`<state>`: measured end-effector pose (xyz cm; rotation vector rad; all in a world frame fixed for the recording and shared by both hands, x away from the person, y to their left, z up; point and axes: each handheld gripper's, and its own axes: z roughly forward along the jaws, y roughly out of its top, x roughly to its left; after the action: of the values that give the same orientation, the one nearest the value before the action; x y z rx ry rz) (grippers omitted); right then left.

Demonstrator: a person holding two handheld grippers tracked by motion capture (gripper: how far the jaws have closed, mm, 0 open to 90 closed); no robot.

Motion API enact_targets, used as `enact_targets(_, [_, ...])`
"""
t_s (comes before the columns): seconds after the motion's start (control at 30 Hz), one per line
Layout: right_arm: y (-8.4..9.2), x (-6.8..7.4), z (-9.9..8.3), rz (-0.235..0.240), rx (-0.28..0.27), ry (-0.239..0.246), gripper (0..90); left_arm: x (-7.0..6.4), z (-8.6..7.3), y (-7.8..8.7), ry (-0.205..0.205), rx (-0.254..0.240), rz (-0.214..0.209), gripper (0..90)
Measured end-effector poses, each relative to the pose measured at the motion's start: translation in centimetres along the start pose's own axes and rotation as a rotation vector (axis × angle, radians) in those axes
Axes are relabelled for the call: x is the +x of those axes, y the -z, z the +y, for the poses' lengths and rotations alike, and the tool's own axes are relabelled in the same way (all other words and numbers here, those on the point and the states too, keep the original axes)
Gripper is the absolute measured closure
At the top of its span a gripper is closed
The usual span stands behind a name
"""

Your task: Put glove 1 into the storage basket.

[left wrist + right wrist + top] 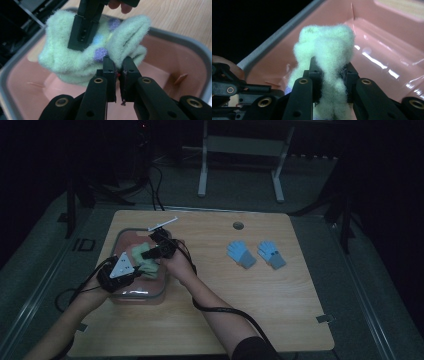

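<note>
Held item: a fuzzy pale-green sock (82, 57) with purple and blue dots is hanging just inside a pink bin (150, 292) with a grey rim, at 9 o'clock on the tabletop (260, 305).
Left tool: the left tool (119, 65) is clenching a thin fold at the sock's edge, jaws nearly meeting; this seems to be steadying that end.
Right tool: the right tool (331, 68) is grasping a thick bunch of the sock's fleece between its jaws, taking the bulk of the cloth.
Why both: gripping at two ends is keeping the limp sock spread, likely for lowering into the bin or lifting out; I cannot tell which.
Other items: two blue-and-grey gloves (256, 254) are lying side by side at 2 o'clock, well apart from the bin.
Surface: the light wood tabletop is showing a round hole near its far edge.
Room: dim, with grey flooring and a white frame (240, 150) standing beyond at 12 o'clock.
</note>
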<state>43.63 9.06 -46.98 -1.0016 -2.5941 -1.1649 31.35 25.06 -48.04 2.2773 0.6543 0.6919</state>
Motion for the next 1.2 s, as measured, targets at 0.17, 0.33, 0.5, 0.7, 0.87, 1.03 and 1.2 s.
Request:
enact_targets(0.17, [-1.1, -0.5, -0.2, -0.034, 0.034, -0.012, 75.6, 0.2, -0.5, -0.8, -0.012, 0.019, 0.006, 84.0])
enact_targets(0.33, [-2.3, -0.7, -0.2, -0.061, 0.096, -0.011, 75.1, 0.1, -0.6, -1.8, -0.037, 0.077, -0.022, 82.8])
enact_targets(0.5, [-3.4, -0.2, -0.2, -0.094, 0.145, 0.003, 72.3, 0.1, -0.6, -2.1, -0.046, 0.110, -0.040, 76.8])
enact_targets(0.7, [-4.5, 0.6, -0.2, -0.128, 0.187, 0.013, 57.2, -0.3, -0.7, -2.4, -0.022, 0.145, -0.005, 48.2])
enact_targets(0.87, [-4.1, 0.4, 0.0, -0.107, 0.163, -0.014, 43.6, -0.4, -0.6, -2.1, 0.020, 0.144, 0.126, 24.4])
enact_targets(1.03, [-2.7, 0.8, 0.4, -0.077, 0.115, -0.020, 37.1, 0.5, -0.1, -0.4, 0.088, 0.110, 0.147, 21.8])
enact_targets(1.2, [-0.3, 1.5, 0.7, -0.036, 0.053, -0.005, 29.6, 0.8, 0.5, 1.6, 0.168, 0.060, 0.174, 16.9])
